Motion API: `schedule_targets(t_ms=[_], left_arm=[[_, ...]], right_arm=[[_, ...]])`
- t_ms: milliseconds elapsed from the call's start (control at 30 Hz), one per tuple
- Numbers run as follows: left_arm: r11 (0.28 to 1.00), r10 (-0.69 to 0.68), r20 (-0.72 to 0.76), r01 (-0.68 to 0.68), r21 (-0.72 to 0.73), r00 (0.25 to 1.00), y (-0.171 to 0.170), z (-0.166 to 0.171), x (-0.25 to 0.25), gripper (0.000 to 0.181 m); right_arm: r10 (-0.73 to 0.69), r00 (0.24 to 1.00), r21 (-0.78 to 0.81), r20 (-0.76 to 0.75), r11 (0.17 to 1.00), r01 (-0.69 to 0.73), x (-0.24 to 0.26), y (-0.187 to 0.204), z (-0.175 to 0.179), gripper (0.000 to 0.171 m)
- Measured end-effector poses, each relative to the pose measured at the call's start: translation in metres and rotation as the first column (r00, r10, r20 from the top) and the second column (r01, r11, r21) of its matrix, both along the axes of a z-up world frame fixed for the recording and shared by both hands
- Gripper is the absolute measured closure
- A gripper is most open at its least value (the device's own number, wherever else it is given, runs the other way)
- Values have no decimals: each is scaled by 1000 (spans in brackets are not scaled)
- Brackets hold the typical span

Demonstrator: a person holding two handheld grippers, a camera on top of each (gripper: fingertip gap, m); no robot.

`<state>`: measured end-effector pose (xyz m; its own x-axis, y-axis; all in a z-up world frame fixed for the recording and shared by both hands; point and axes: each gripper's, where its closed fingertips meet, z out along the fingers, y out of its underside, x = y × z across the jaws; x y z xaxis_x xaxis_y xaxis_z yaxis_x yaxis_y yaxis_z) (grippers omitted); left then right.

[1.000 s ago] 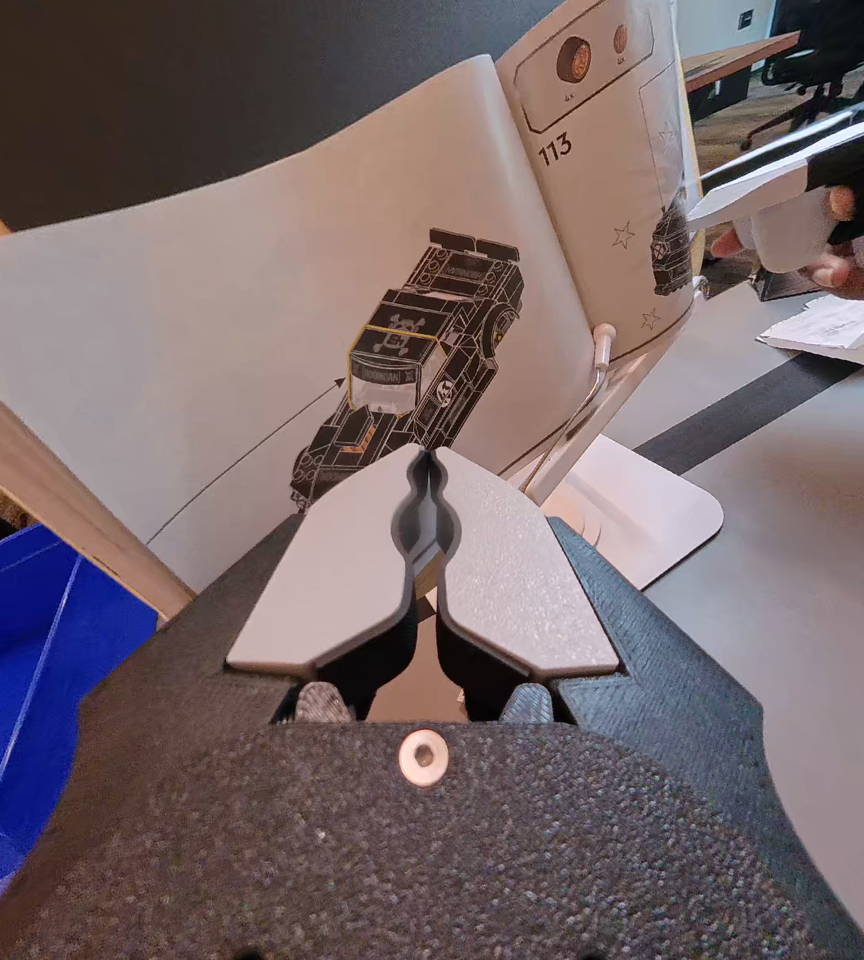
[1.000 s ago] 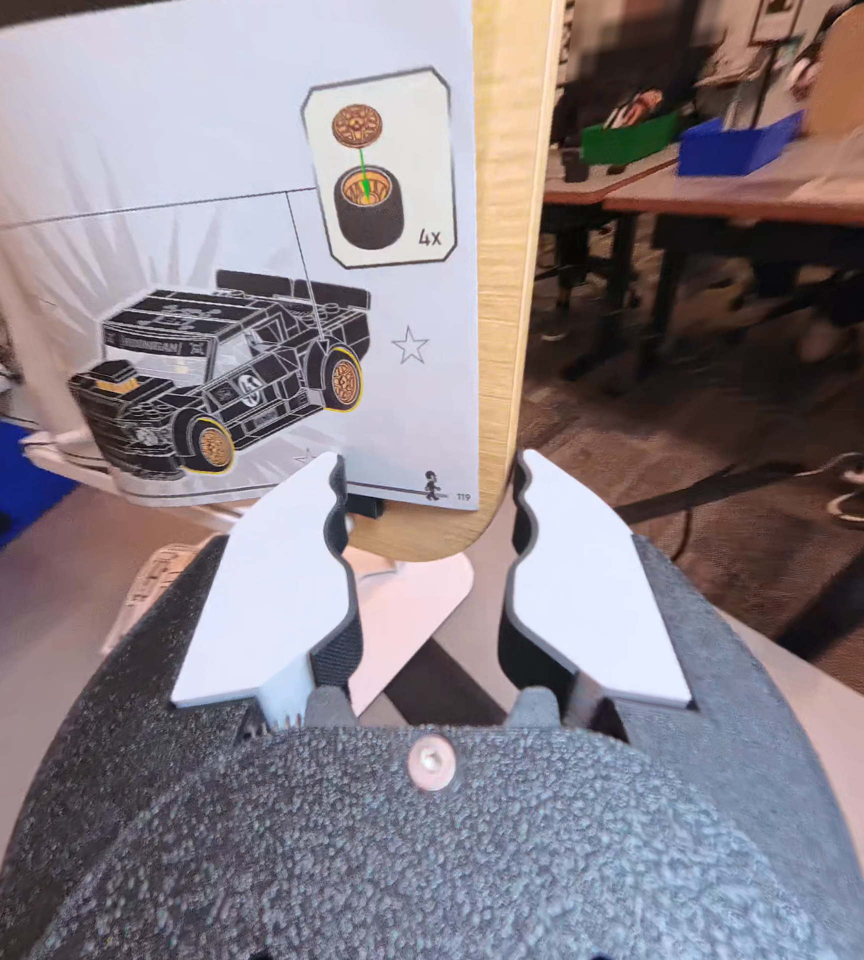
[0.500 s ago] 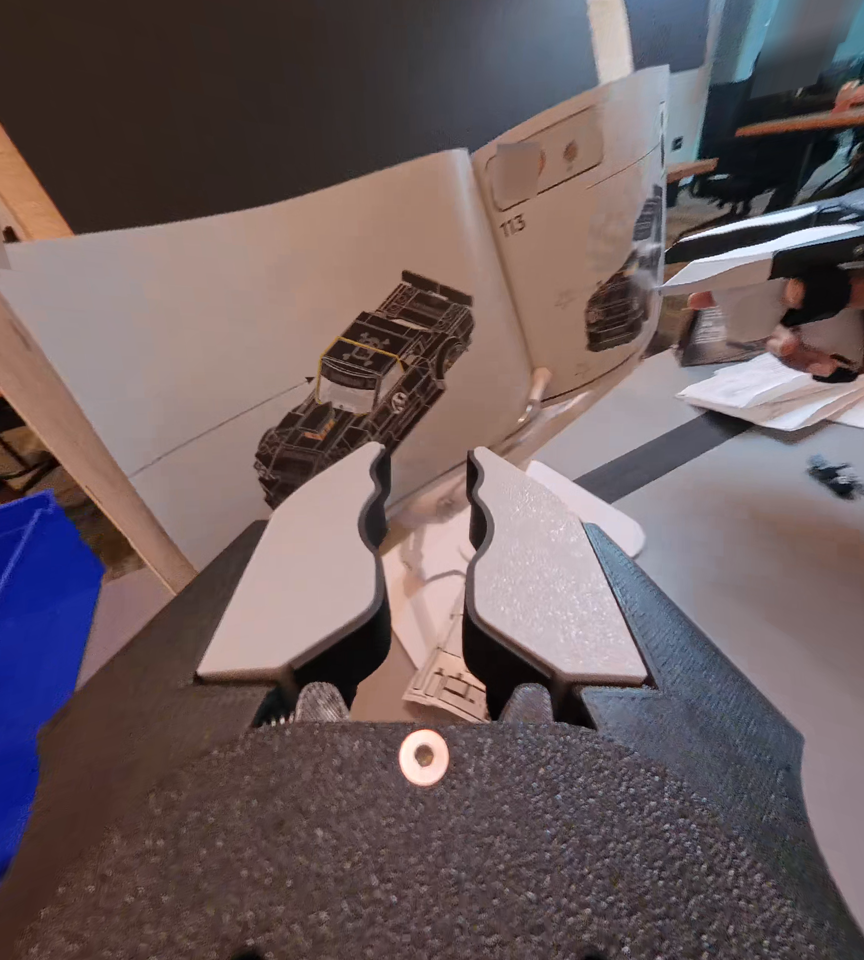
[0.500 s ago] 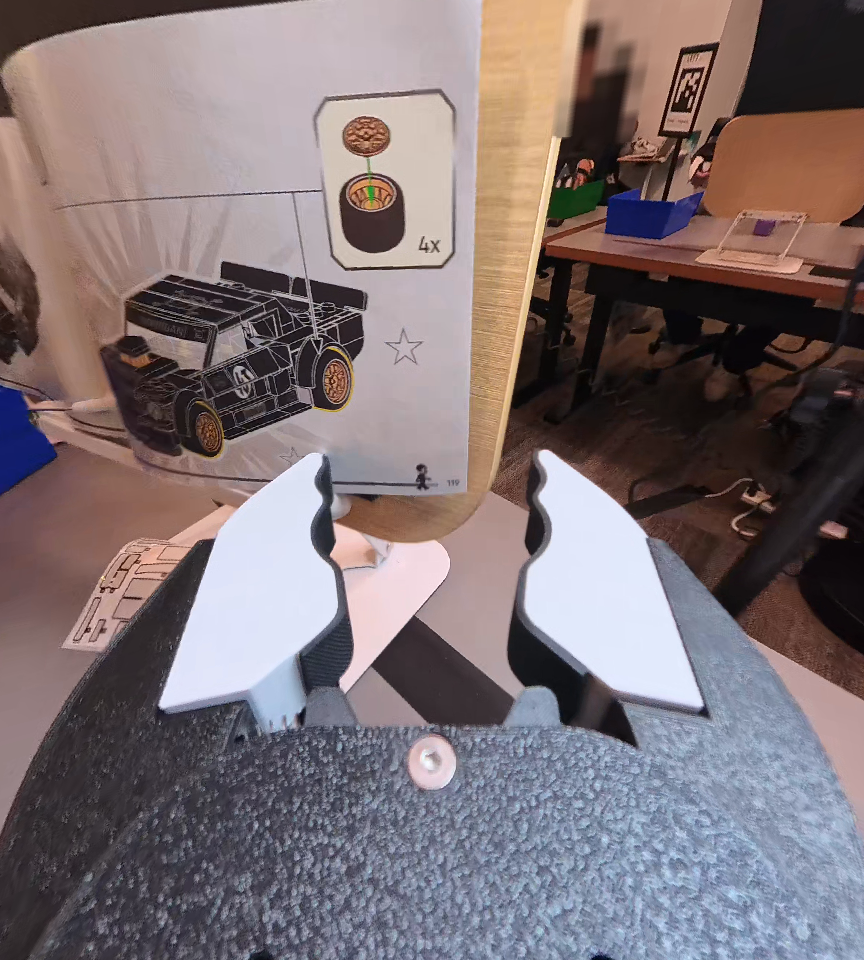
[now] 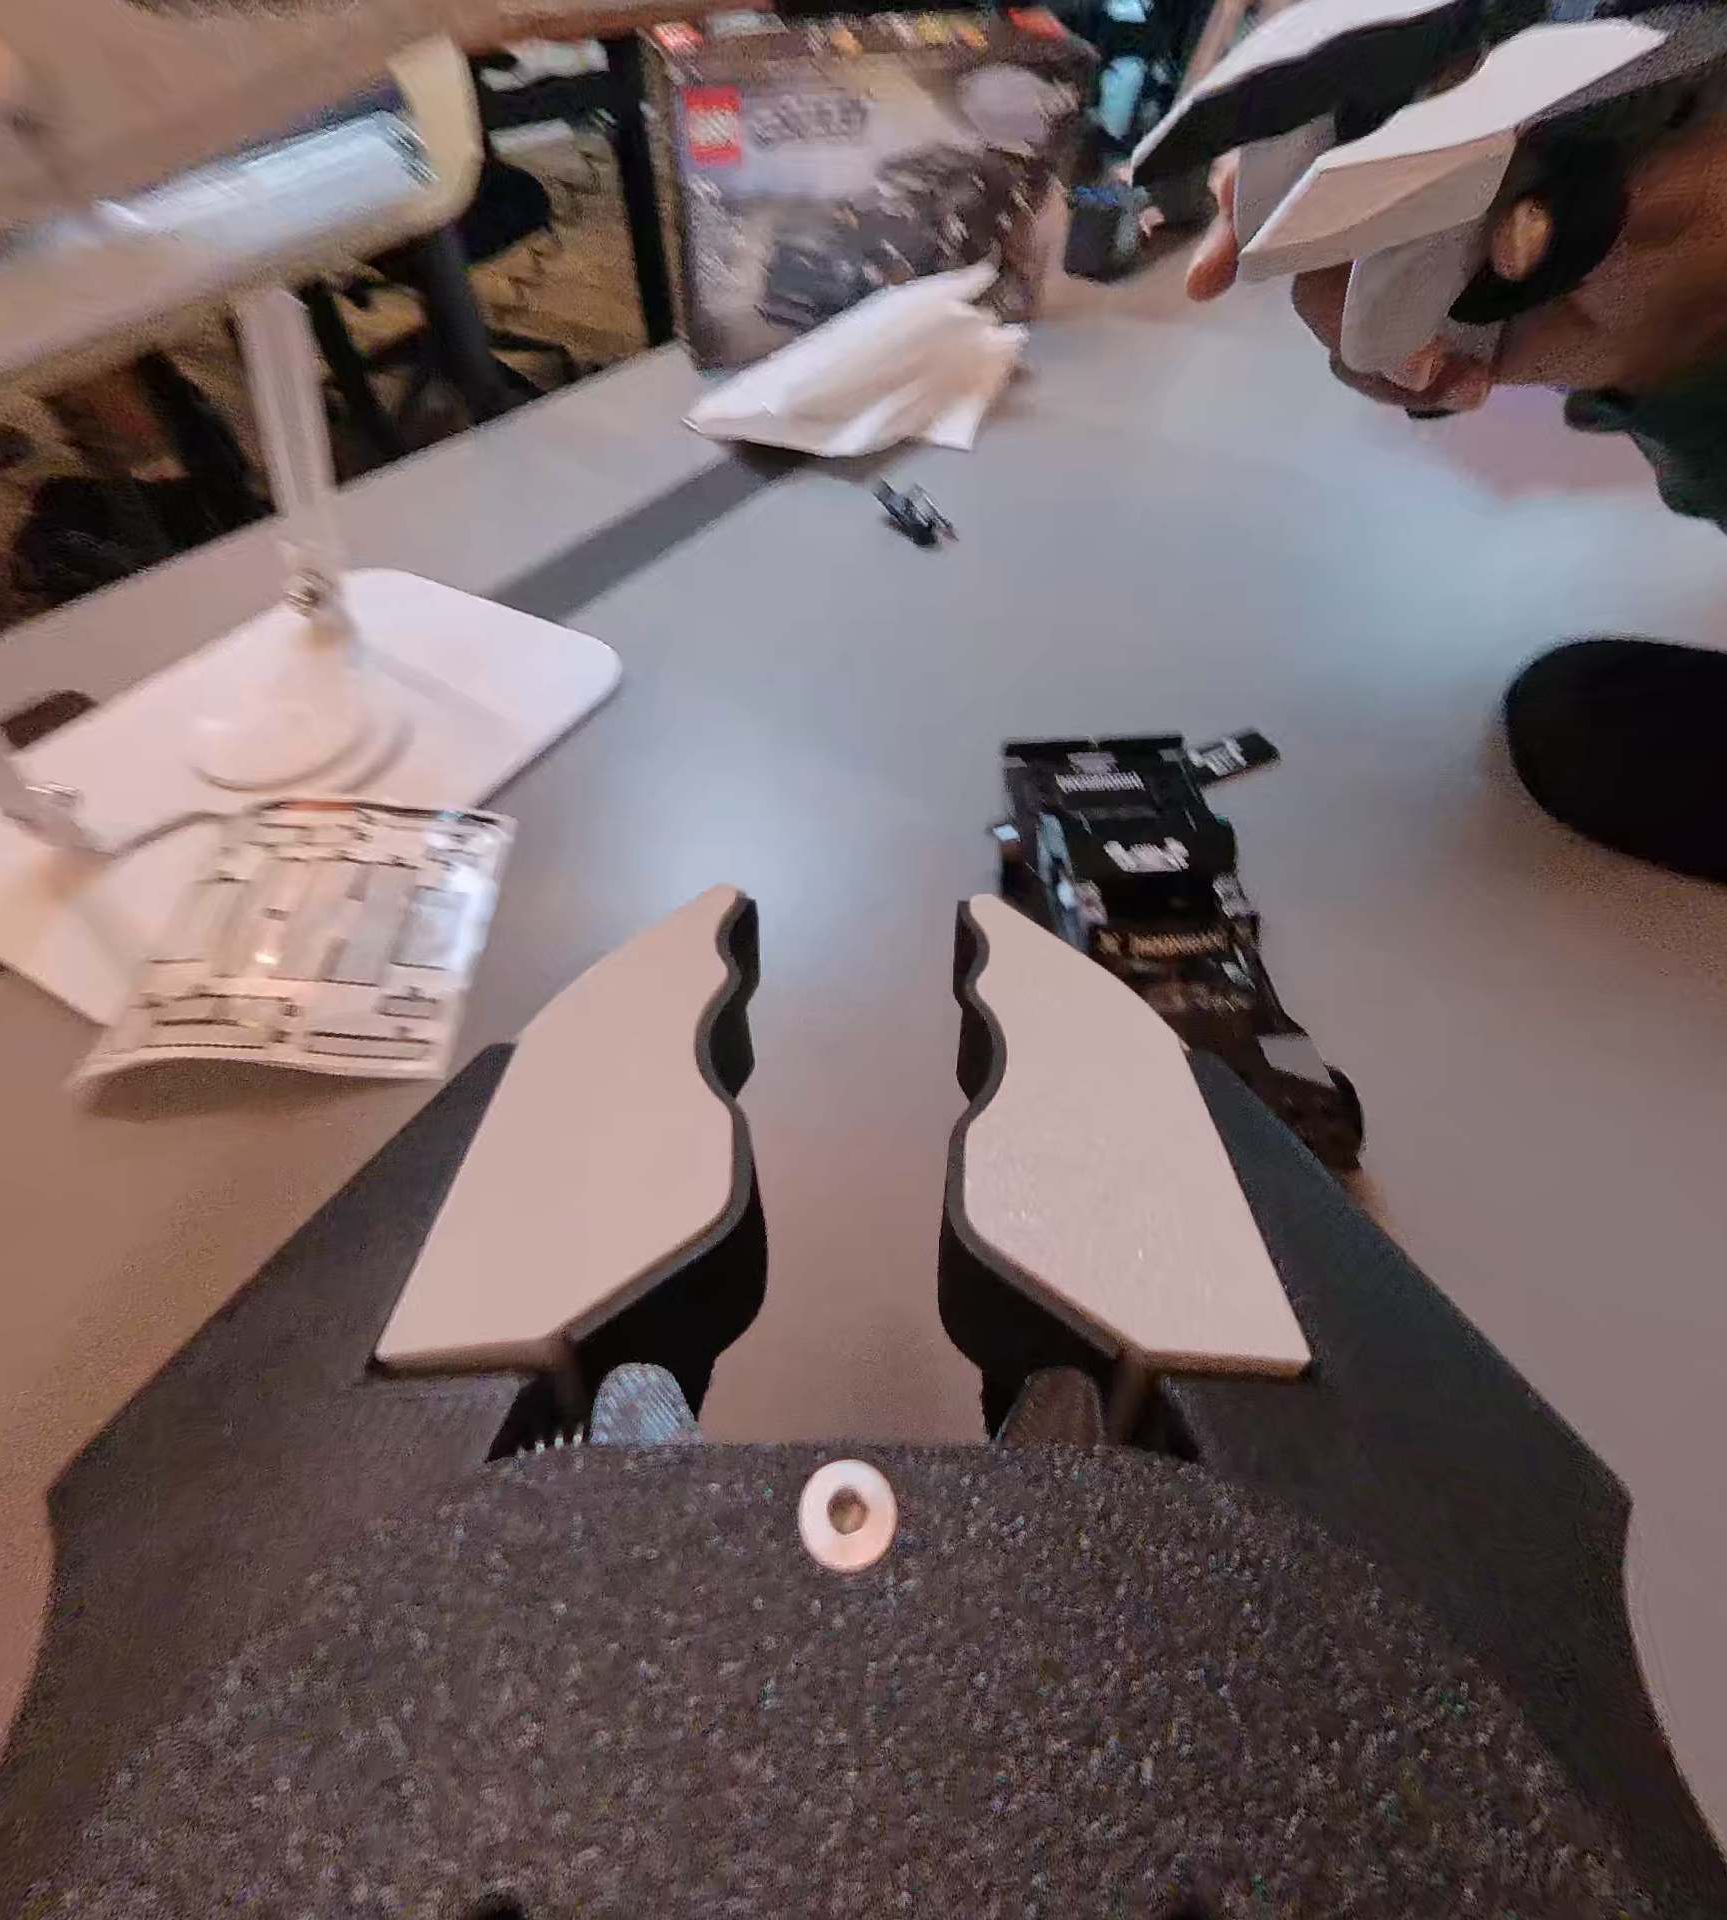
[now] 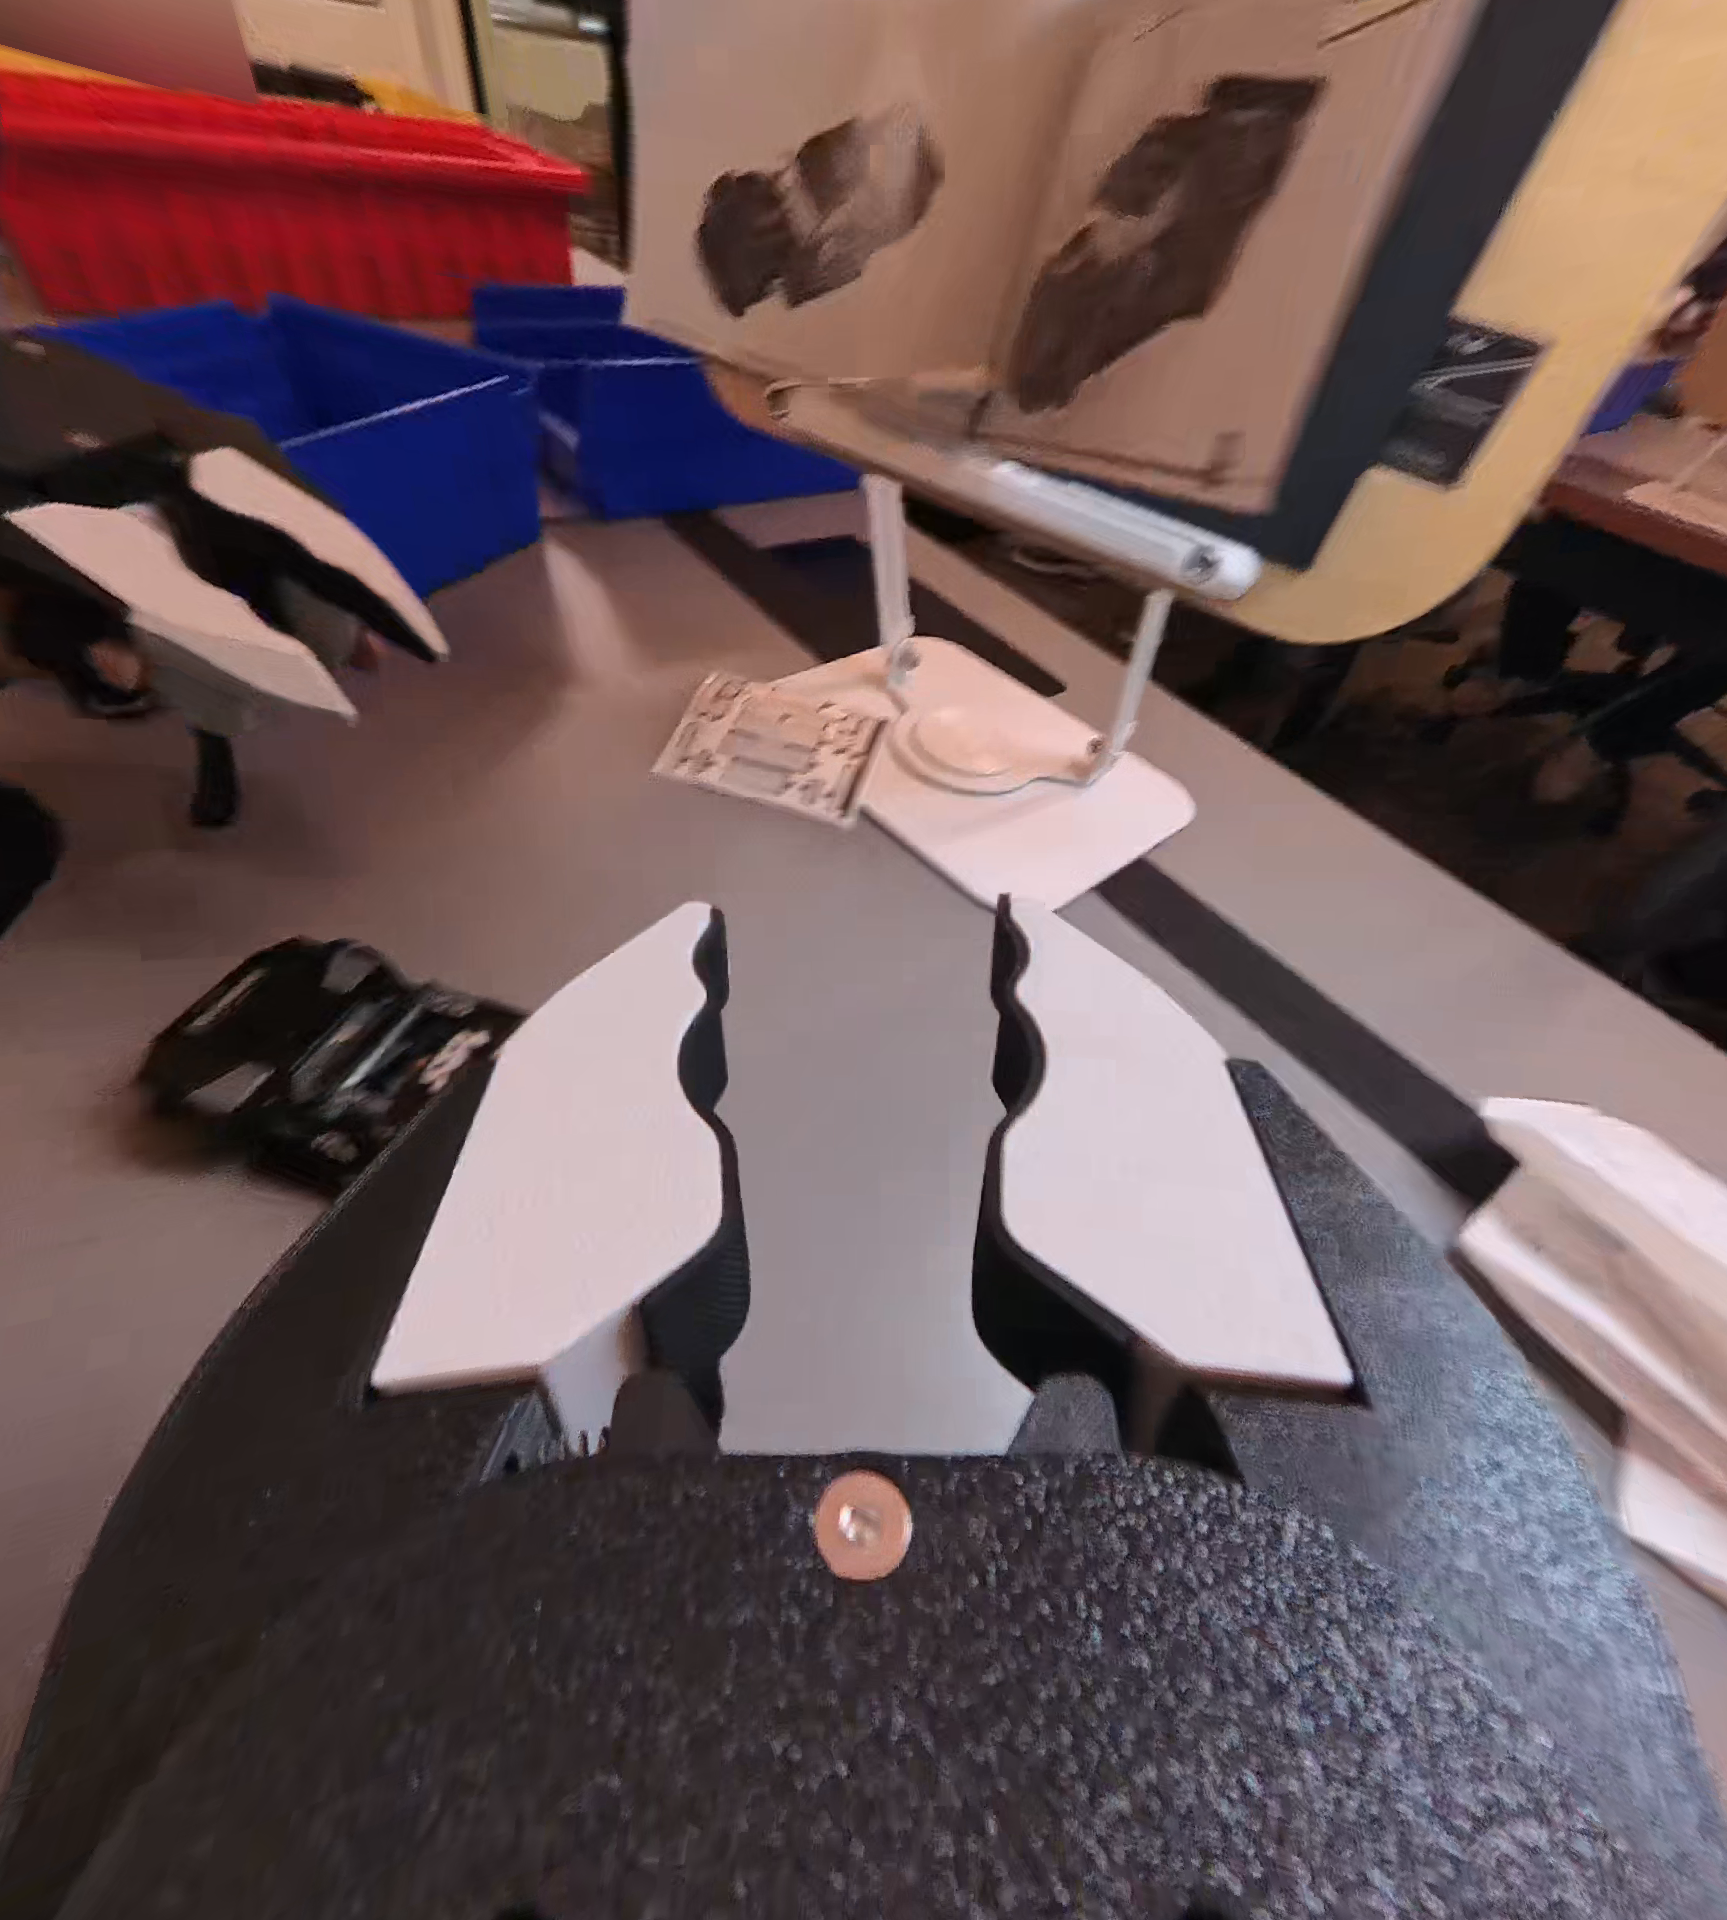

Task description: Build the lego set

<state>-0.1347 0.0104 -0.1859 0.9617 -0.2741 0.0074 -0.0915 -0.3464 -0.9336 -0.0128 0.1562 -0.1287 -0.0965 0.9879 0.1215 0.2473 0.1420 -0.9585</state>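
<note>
A black lego car lies on the grey table just right of my left gripper, which is open and empty above the table. In the right wrist view the car sits to the left of my right gripper, also open and empty. The instruction booklet stands on a white stand, blurred. A sticker sheet lies by the stand's base and also shows in the right wrist view. The other gripper shows at top right of the left wrist view and at the left of the right wrist view.
A small black lego piece lies farther out on the table. White paper bags and the set's box are at the back. Blue bins and a red bin stand behind the table. More white paper lies at the right. My right fingertips sit around 20 cm from my left ones.
Both grippers swung down and away from the booklet pages toward the table and the car. The left gripper went from shut to open; the right stayed open.
</note>
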Motion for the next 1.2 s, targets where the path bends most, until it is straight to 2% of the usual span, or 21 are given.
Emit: schedule_targets(t_ms=[100, 233, 367, 500, 633, 800, 1033, 1200], left_arm=[[993, -98, 23, 99, -65, 995, -7, -23, 25, 139], [976, -201, 32, 203, -83, 979, -11, -38, 51, 130], [949, -292, 75, 298, -102, 954, -16, -46, 70, 114], [920, -361, 92, 371, -125, 928, -24, -49, 82, 101], [895, -398, 21, 393, -213, 917, -31, -68, 83, 98], [880, -411, -58, 378, -288, 910, -32, -87, 83, 103], [898, -383, -109, 342, -276, 917, -25, -89, 80, 115], [922, -348, -106, 320, -219, 931, -20, -78, 77, 112]], right_arm=[[90, 996, 1, 4, 996, -90, 3, -46, -16, 132], [127, 991, 51, 46, 990, -129, -5, -76, -39, 131], [184, 973, 53, 136, 980, -193, -9, -94, -70, 123], [248, 932, 166, 265, 940, -297, -4, -111, -102, 116], [201, 919, 316, 339, 896, -313, -5, -112, -124, 120], [131, 932, 383, 338, 885, -264, -14, -103, -133, 126], [54, 948, 399, 314, 898, -184, -20, -87, -134, 130], [26, 955, 398, 294, 905, -147, -18, -77, -128, 130]])
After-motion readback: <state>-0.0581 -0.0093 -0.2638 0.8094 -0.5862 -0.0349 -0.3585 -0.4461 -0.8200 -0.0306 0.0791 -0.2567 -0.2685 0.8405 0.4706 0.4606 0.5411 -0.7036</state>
